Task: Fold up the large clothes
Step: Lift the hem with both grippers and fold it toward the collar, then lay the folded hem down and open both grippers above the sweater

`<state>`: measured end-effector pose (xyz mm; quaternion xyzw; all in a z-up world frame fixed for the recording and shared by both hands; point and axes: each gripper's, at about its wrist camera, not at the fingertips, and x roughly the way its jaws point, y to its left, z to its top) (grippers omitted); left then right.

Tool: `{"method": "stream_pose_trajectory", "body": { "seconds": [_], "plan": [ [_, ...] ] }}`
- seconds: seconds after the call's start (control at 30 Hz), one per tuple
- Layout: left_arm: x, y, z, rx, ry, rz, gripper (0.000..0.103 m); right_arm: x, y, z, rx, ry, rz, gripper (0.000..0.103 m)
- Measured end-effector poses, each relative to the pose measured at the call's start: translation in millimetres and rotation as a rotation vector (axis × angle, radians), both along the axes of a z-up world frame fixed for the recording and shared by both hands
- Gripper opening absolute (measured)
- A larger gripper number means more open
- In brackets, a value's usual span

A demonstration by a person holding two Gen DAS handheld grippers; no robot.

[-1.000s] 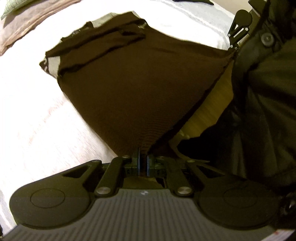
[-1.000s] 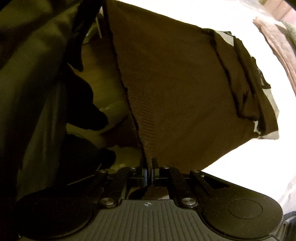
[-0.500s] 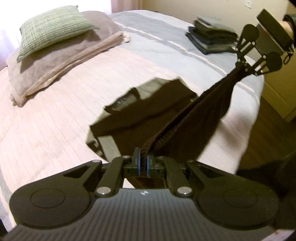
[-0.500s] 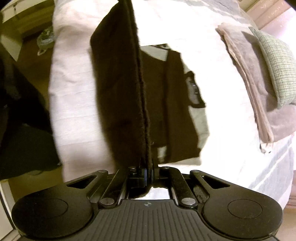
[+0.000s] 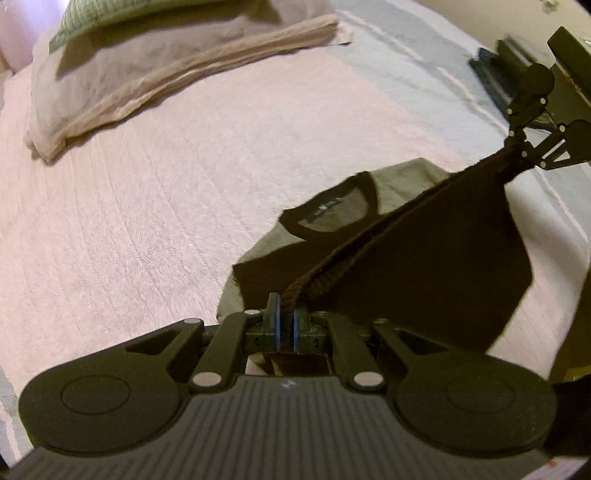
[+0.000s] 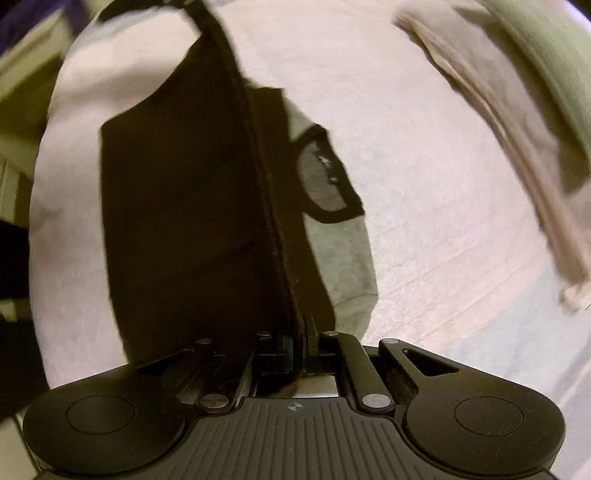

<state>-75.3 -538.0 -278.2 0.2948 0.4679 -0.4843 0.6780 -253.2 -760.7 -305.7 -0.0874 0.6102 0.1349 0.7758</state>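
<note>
A big bed (image 5: 147, 229) fills the room, covered with a pale pink bedspread. At its far end lies a folded beige blanket (image 5: 155, 74) with a green pillow (image 5: 122, 11) on top. A stack of dark folded clothes (image 5: 506, 62) sits near the far side of the bed, by a cream wall.

The brown sweater (image 5: 424, 266) lies partly on the bed and partly in the air (it has grey shoulders and a dark round collar). Its neck end rests flat on the bedspread. Its bottom edge is lifted up and stretched tight between the two grippers.

The left gripper (image 5: 285, 325) is low and close to the bed, and its blue pads are squeezed tight on one corner of the ribbed edge. The right gripper (image 6: 297, 341) is held higher, and it is pinched tight on the other corner. From the right wrist view the sweater hangs down like a dark curtain.
</note>
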Motion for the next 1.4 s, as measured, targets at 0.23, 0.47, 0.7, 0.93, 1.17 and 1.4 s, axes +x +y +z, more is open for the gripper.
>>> {"method": "stream_pose_trajectory", "body": {
  "seconds": [0.23, 0.47, 0.7, 0.93, 1.17, 1.4],
  "plan": [
    [39.0, -25.1, -45.1, 0.042, 0.048, 0.051, 0.004, 29.0, -33.4, -34.4, 0.077, 0.025, -0.097, 0.001],
    [70.4, -37.3, -94.8, 0.079, 0.103, 0.08, 0.004, 51.2, -67.1, -70.5, 0.143, 0.018, -0.247, 0.001],
    [87.9, -36.6, -140.2, 0.052, 0.156, 0.132, 0.005, 44.4, -105.0, -103.5, 0.267, -0.027, -0.493, 0.006],
    [106.5, -18.8, -141.0, -0.008, 0.131, 0.278, 0.016, 0.1, -136.9, -98.0, 0.311, -0.166, -0.858, 0.045],
    [102.0, 11.7, -97.5, -0.077, 0.088, 0.371, 0.014, -53.0, -127.9, -49.2, 0.195, -0.311, -1.066, 0.045],
    [25.9, 14.6, -85.3, -0.097, 0.18, 0.273, 0.014, -70.8, -51.7, -59.3, 0.454, -0.286, -1.001, 0.045]
  ]
}}
